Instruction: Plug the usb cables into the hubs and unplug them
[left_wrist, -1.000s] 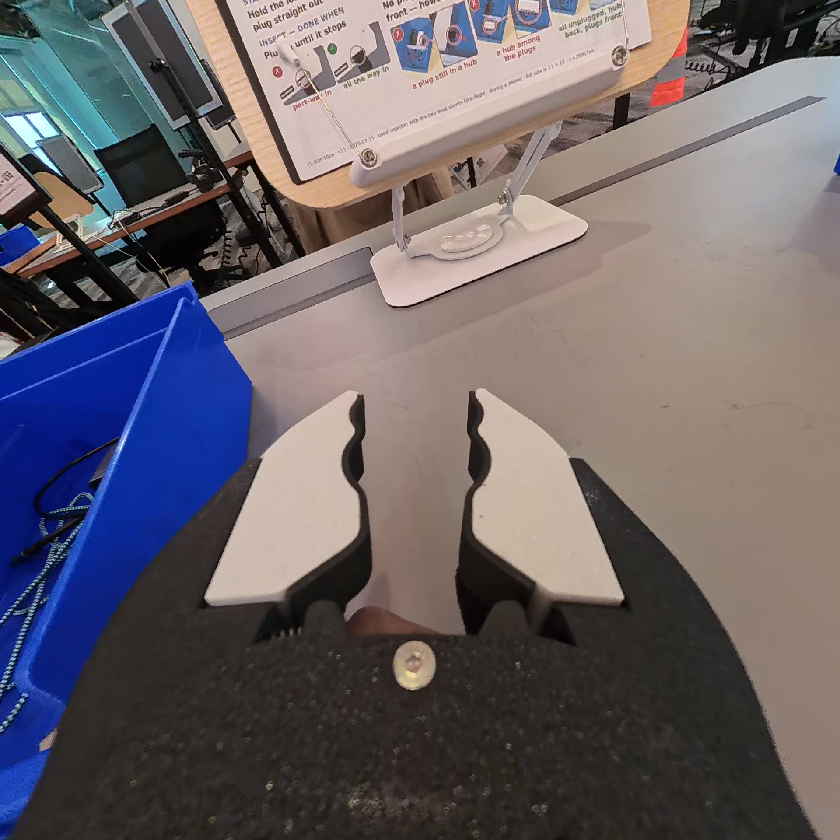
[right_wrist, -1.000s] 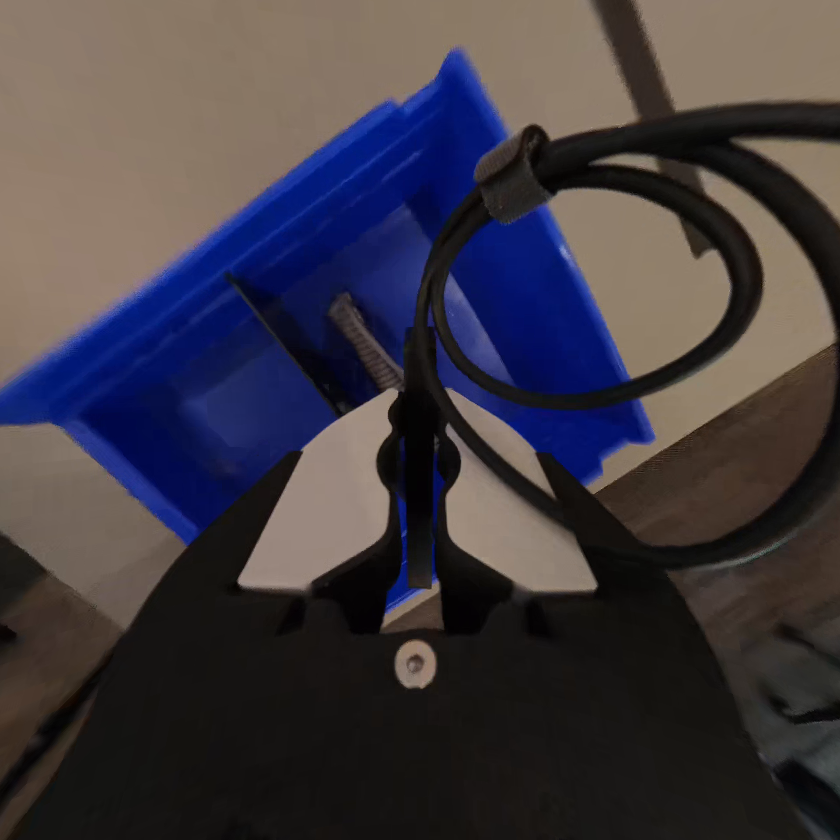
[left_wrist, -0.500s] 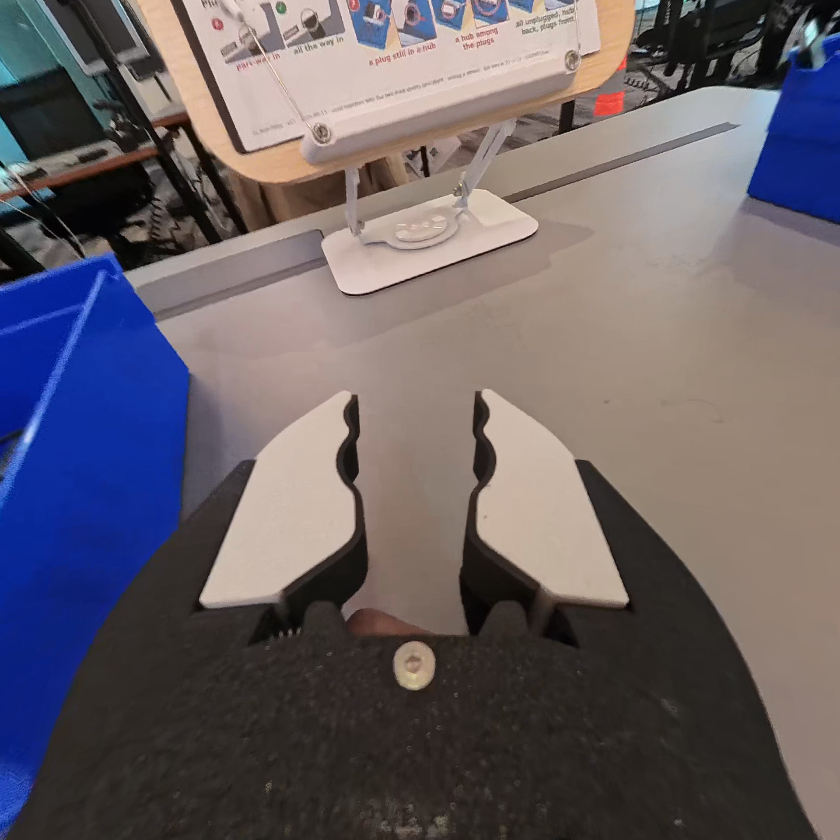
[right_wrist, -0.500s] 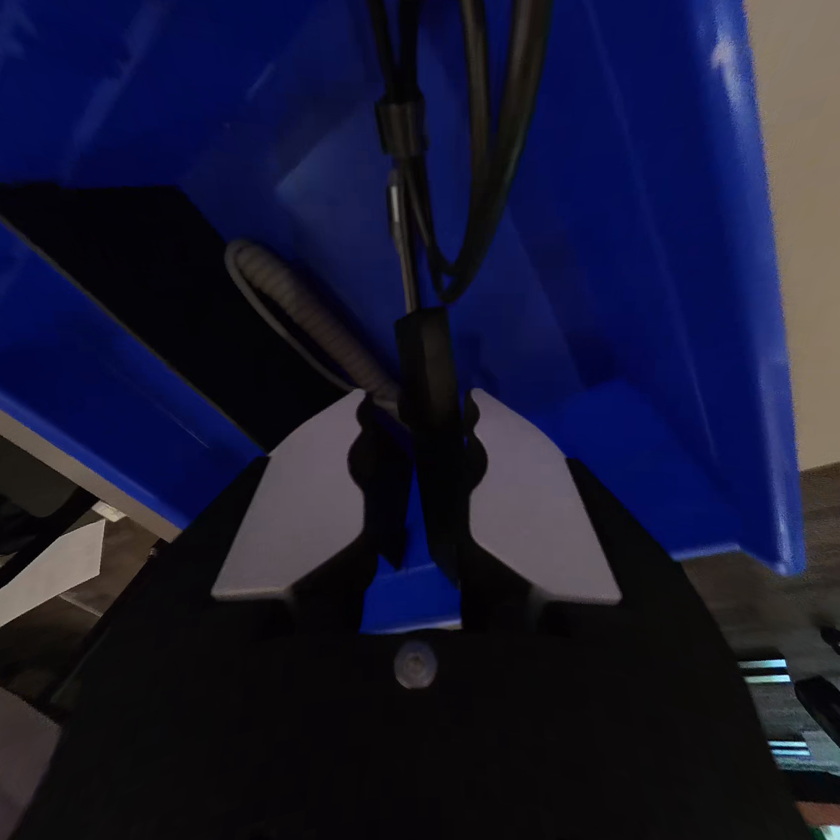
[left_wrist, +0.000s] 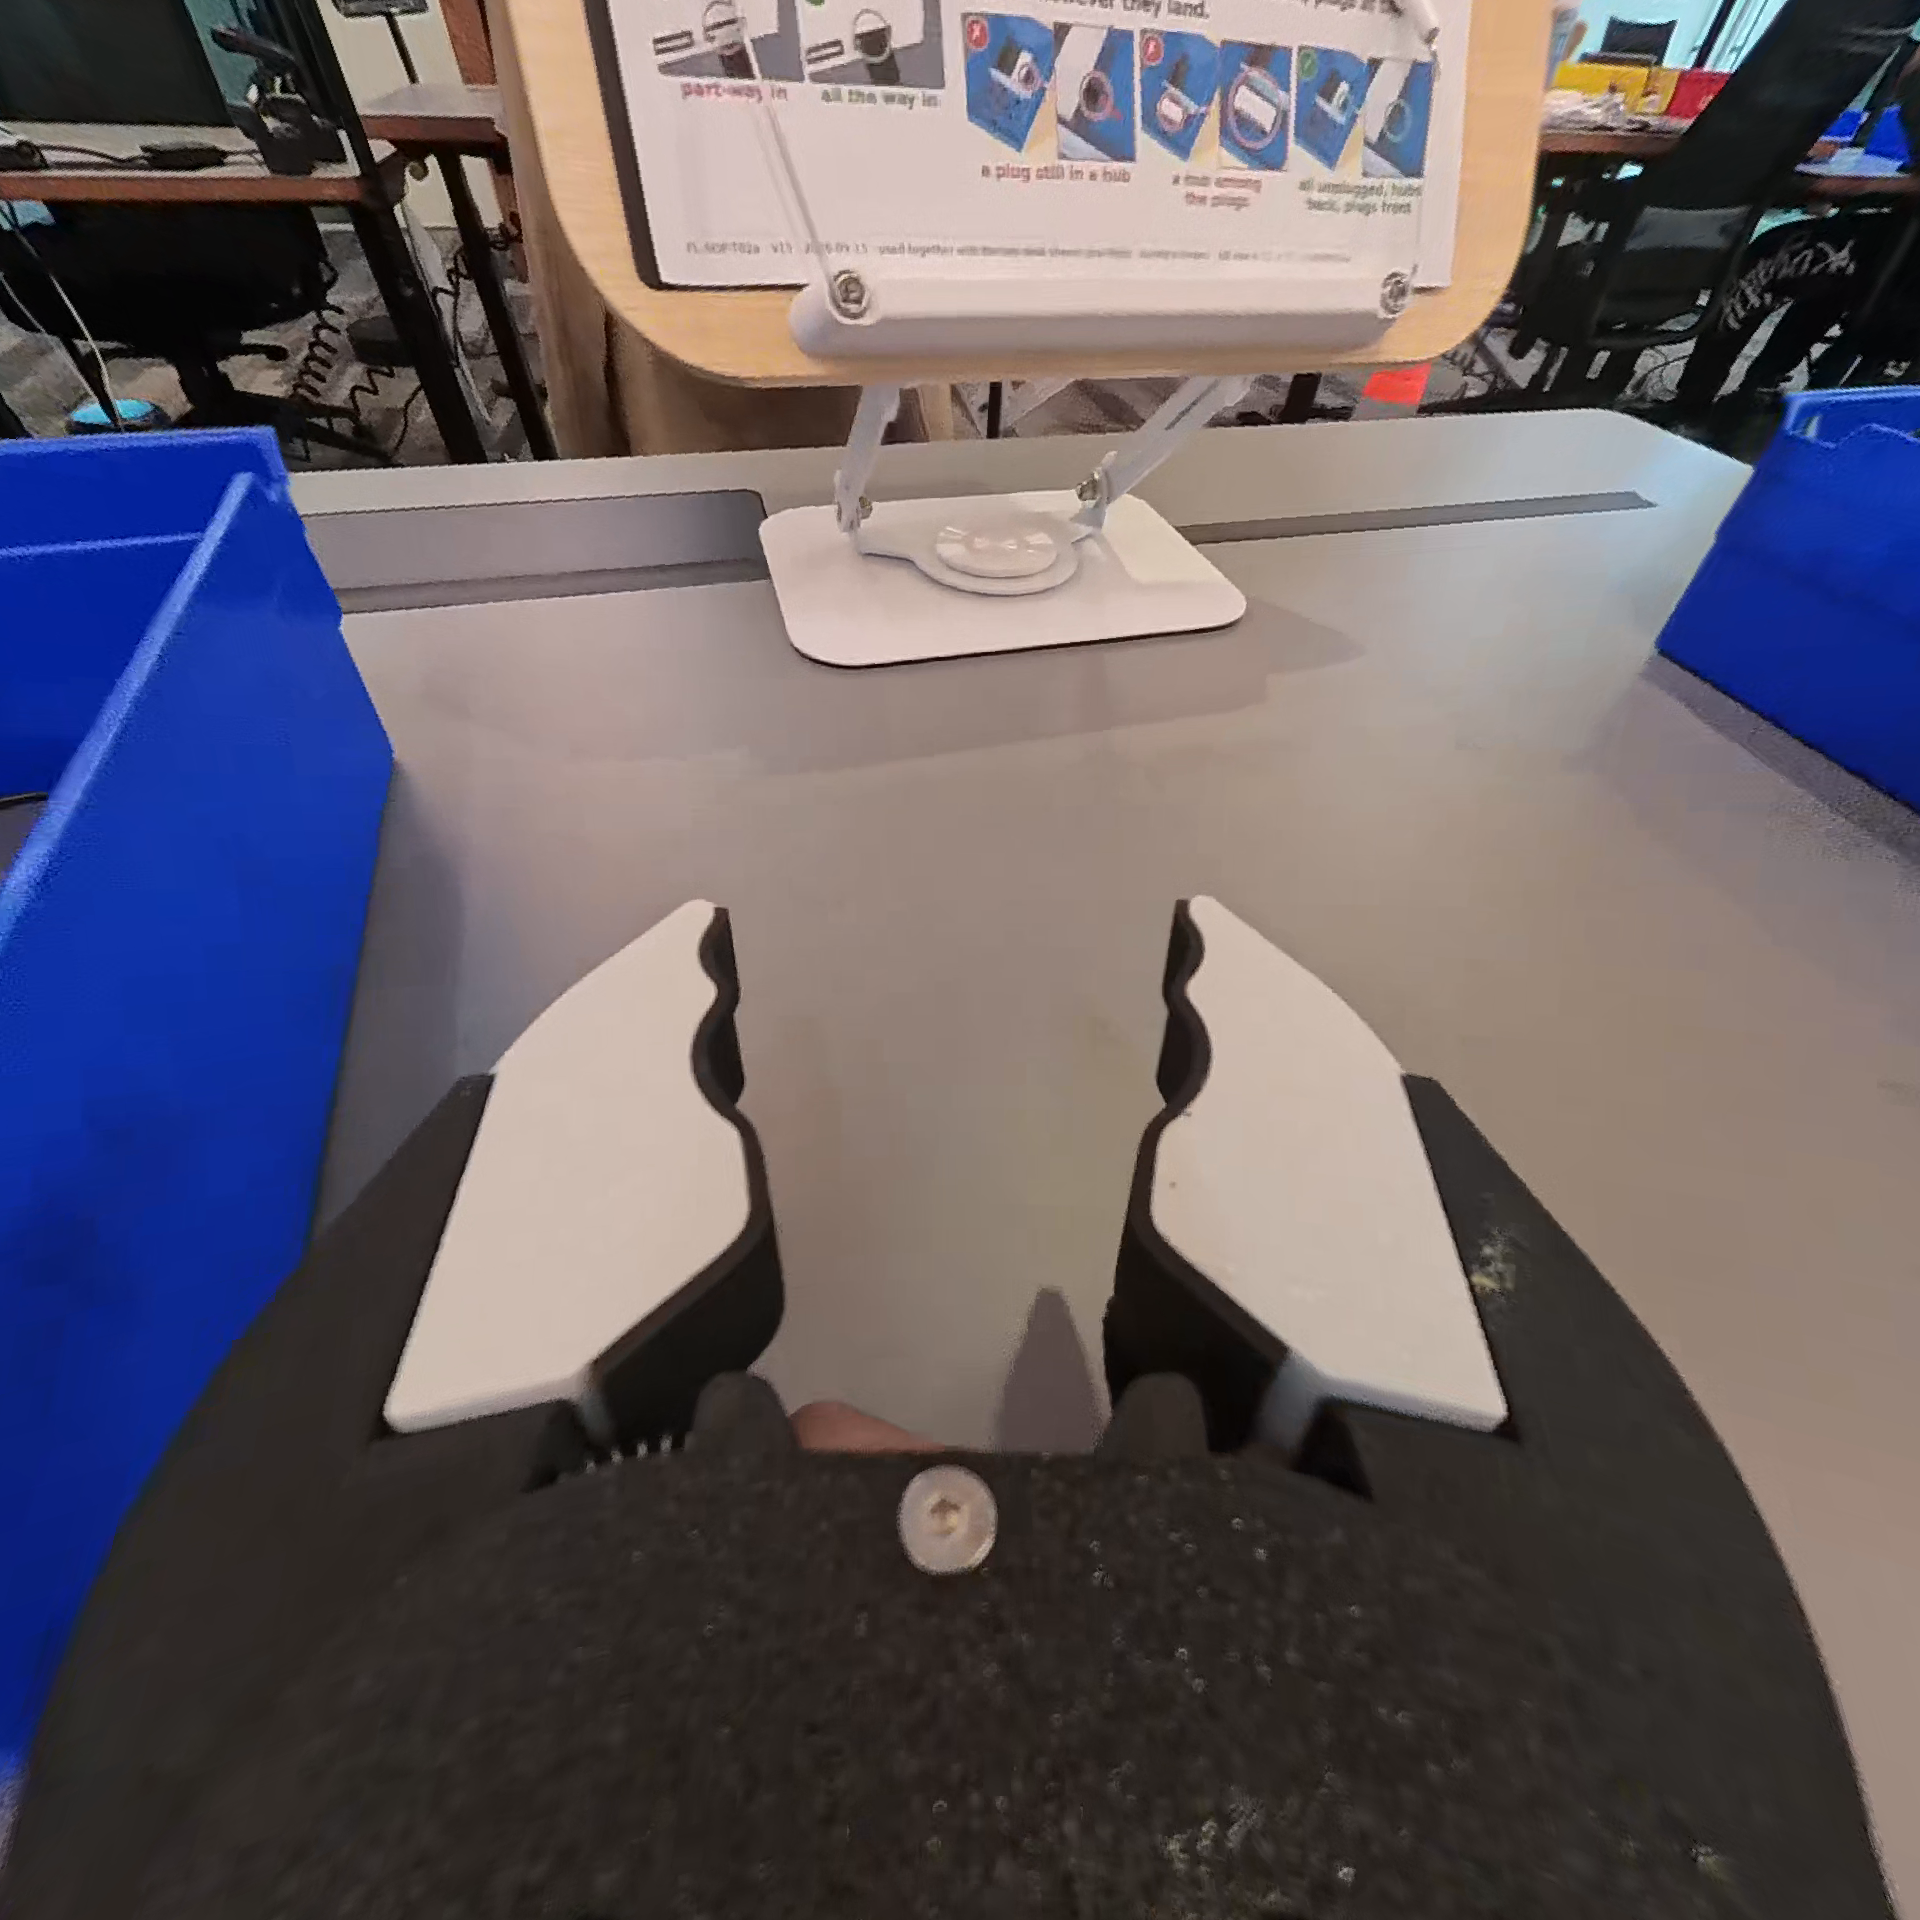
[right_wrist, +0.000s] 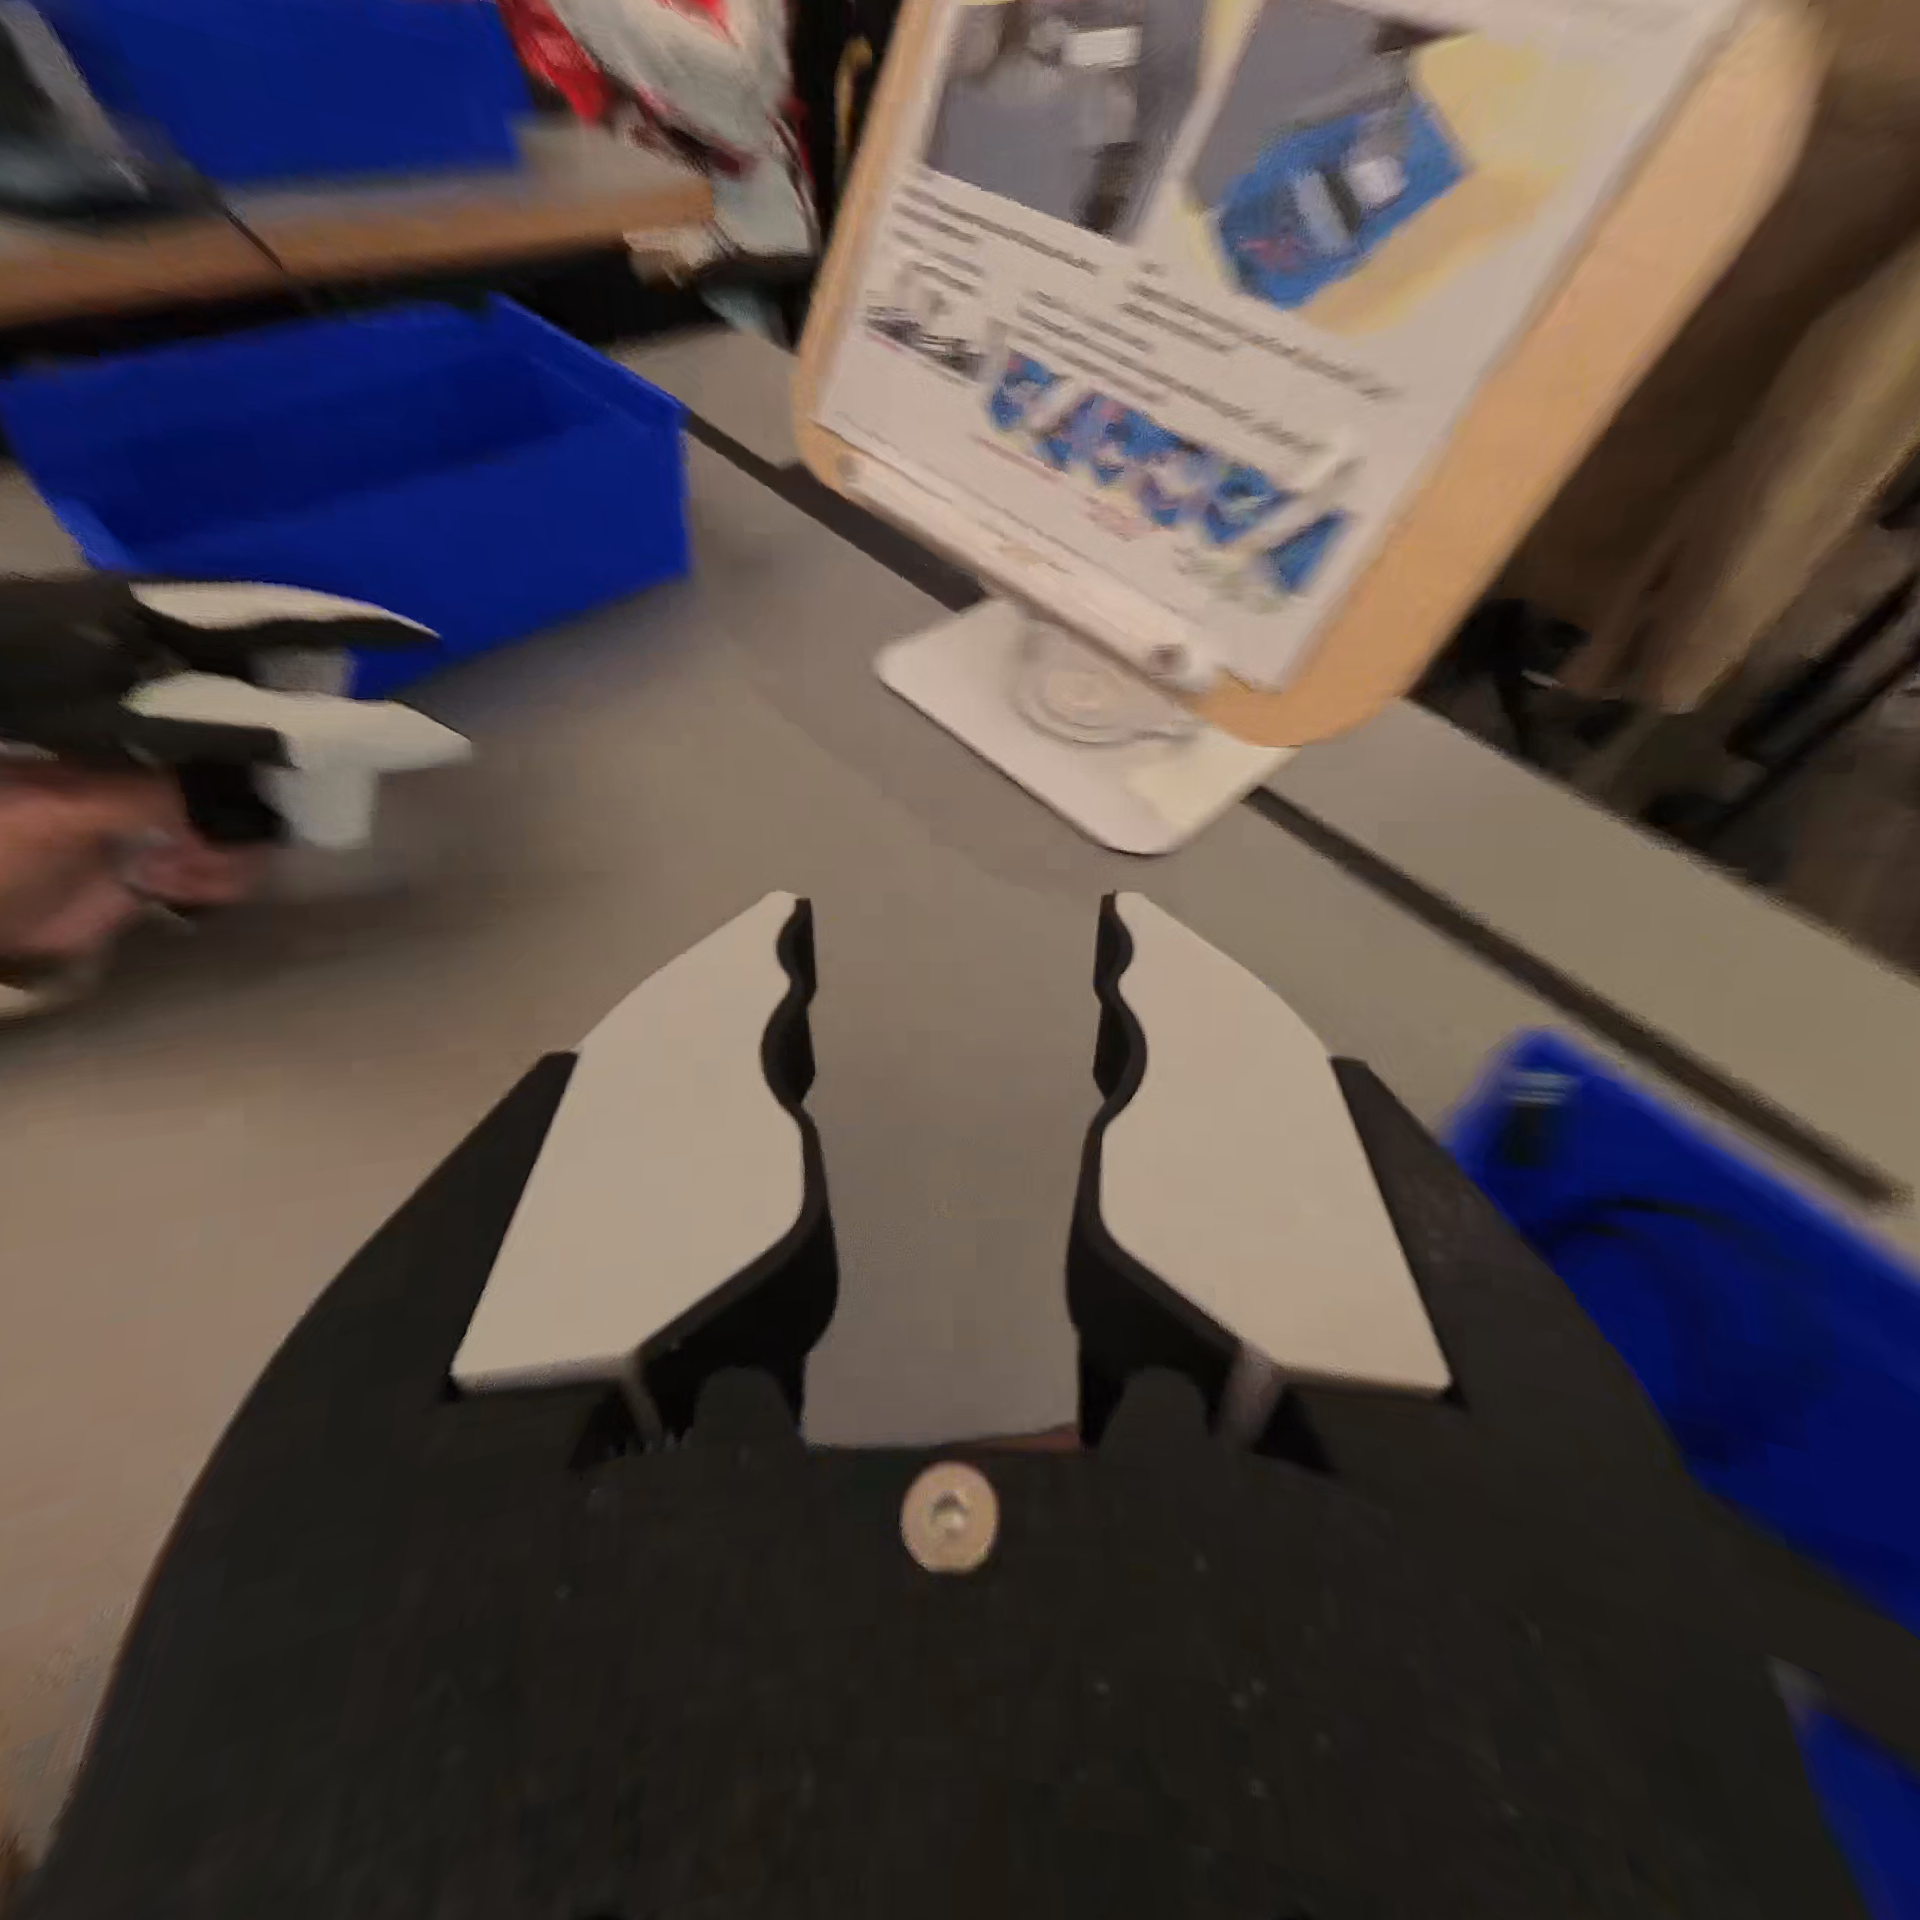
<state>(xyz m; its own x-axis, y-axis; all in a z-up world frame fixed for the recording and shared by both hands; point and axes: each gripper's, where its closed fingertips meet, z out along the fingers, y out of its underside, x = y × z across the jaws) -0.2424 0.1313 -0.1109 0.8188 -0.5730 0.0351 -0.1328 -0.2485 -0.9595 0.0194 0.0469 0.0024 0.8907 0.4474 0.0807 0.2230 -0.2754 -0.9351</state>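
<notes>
A black cable (right_wrist: 1662, 1210) lies in the blue bin (right_wrist: 1714, 1299) at the near right of the bench (left_wrist: 1039, 831); no hub shows clearly. The right gripper (right_wrist: 954, 909) hangs over bare bench beside that bin, jaws apart and holding nothing. The left gripper (left_wrist: 951, 914) is over the bench middle, jaws spread wide, nothing between them. A second blue bin (left_wrist: 187, 831) stands at the left. At the far edge a white stand (left_wrist: 1003, 592) carries a wooden board with an instruction sheet (left_wrist: 1039, 125).
</notes>
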